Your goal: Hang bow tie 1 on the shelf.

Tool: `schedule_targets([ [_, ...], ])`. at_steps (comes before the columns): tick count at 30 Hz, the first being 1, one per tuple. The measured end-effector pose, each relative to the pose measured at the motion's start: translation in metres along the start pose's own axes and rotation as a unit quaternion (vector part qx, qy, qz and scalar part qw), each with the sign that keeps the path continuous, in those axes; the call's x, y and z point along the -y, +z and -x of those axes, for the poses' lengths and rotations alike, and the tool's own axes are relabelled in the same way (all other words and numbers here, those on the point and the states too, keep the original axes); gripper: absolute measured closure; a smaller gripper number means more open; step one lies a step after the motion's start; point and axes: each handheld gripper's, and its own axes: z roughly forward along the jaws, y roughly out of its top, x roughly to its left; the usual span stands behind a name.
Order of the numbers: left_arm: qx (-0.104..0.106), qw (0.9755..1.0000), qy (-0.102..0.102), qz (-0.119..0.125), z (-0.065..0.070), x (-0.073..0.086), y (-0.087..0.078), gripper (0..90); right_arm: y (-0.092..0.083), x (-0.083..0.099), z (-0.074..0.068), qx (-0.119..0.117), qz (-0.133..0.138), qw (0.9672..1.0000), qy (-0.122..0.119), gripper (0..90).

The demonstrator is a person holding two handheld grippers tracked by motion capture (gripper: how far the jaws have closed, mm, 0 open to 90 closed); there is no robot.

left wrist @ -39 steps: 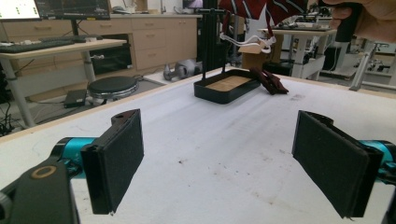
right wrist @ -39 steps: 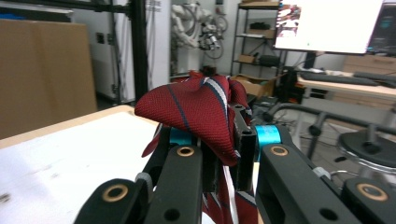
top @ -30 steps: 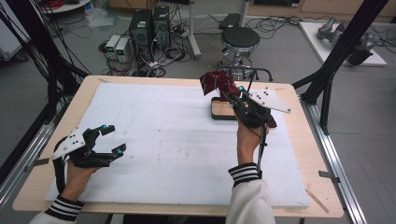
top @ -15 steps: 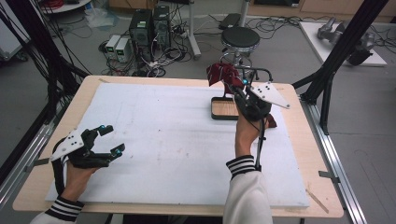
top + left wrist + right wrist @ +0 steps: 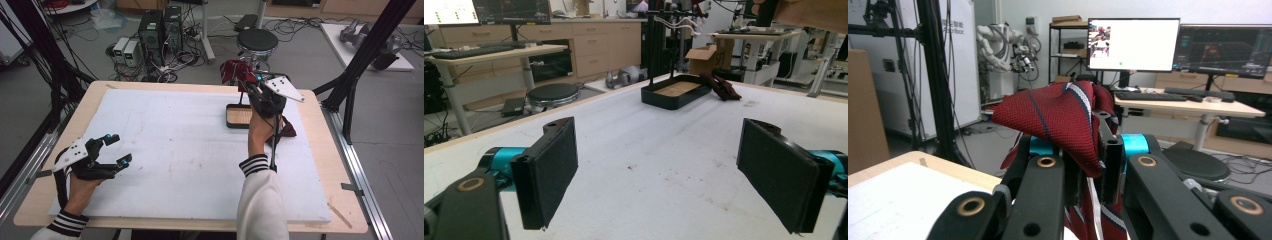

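Dark red tie (image 5: pixel 235 71), woven fabric with navy and white diagonal stripes, bunched and folded, clamped in the right gripper (image 5: pixel 250 84) and lifted off the counter (image 5: pixel 165 145) above the far edge. Second dark red piece (image 5: pixel 285 131) lies flat beside the tray (image 5: pixel 239 117).

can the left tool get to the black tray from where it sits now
Probably yes. The left tool is open and holds nothing, and only bare white board lies between it and the black tray. It is a long reach across, though.
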Motion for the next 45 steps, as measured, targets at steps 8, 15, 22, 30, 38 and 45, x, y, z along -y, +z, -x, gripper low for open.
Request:
schedule_targets([
  [8, 0.004, 1.0, -0.003, 0.005, 0.0, 0.0, -0.001, 17.0, 0.018, 0.001, -0.007, -0.012, -0.005, 0.9999, 0.003, 84.8],
  [15, 0.003, 1.0, -0.004, 0.005, 0.0, 0.0, -0.001, 17.0, 0.028, 0.009, -0.01, -0.026, -0.013, 0.9994, 0.019, 84.7],
  [22, 0.005, 1.0, -0.003, 0.005, 0.0, 0.001, 0.0, 17.0, 0.037, 0.016, -0.015, -0.048, -0.03, 0.9977, 0.036, 84.3],
  [30, 0.004, 1.0, -0.005, 0.007, 0.0, 0.0, -0.001, 17.0, 0.045, 0.024, -0.02, -0.07, -0.058, 0.9948, 0.046, 84.0],
  [38, 0.004, 1.0, -0.002, 0.006, 0.0, 0.0, 0.0, 17.0, 0.051, 0.032, -0.023, -0.089, -0.085, 0.9908, 0.056, 83.7],
  [45, 0.003, 1.0, -0.003, 0.008, 0.0, 0.0, -0.001, 17.0, 0.054, 0.04, -0.023, -0.093, -0.102, 0.9888, 0.058, 83.5],
])
